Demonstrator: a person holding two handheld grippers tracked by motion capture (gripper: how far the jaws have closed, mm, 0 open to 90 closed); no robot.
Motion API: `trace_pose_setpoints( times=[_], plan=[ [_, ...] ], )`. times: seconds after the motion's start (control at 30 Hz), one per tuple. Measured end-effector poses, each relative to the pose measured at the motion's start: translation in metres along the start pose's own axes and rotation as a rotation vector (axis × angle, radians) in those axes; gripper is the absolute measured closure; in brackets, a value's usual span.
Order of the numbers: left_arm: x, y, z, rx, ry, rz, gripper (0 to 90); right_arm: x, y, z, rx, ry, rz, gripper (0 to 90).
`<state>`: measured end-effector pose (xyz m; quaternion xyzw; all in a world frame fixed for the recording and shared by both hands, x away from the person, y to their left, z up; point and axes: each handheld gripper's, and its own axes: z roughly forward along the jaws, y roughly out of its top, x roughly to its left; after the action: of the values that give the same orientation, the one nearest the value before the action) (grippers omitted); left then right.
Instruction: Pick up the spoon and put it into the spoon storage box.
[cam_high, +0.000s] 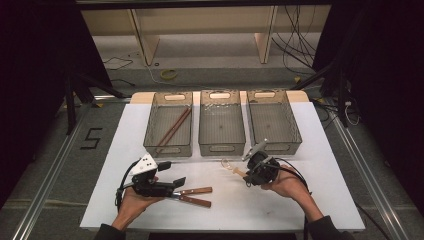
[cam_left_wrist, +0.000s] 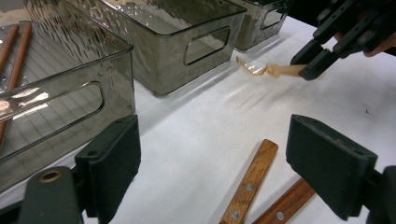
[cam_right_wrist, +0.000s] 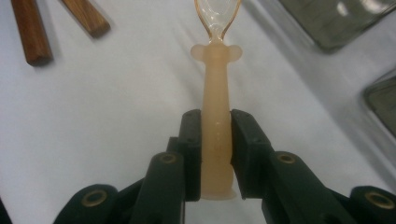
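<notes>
Holding the pale peach plastic spoon with a clear bowl (cam_right_wrist: 215, 116) firmly by its handle, the right tool (cam_right_wrist: 216, 140) should lift it level toward the smoky clear middle bin (cam_high: 222, 145) ahead; the left tool (cam_left_wrist: 233, 163) gapes empty above two wooden-handled utensils (cam_left_wrist: 261, 186)

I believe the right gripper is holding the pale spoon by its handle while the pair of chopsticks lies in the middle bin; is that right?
Not quite. The right gripper does hold the pale spoon by its handle, but the chopsticks lie in the left bin, not the middle bin. The high view shows this.
</notes>
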<state>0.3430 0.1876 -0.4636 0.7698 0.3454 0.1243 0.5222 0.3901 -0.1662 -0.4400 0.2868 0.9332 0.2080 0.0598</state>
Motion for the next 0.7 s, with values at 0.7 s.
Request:
trace_pose_setpoints(
  times=[0.7],
  plan=[
    [0.004, 0.000, -0.001, 0.000, 0.005, -0.005, 17.1, -0.013, 0.036, -0.031, -0.137, -0.025, 0.000, 75.6]
  ],
)
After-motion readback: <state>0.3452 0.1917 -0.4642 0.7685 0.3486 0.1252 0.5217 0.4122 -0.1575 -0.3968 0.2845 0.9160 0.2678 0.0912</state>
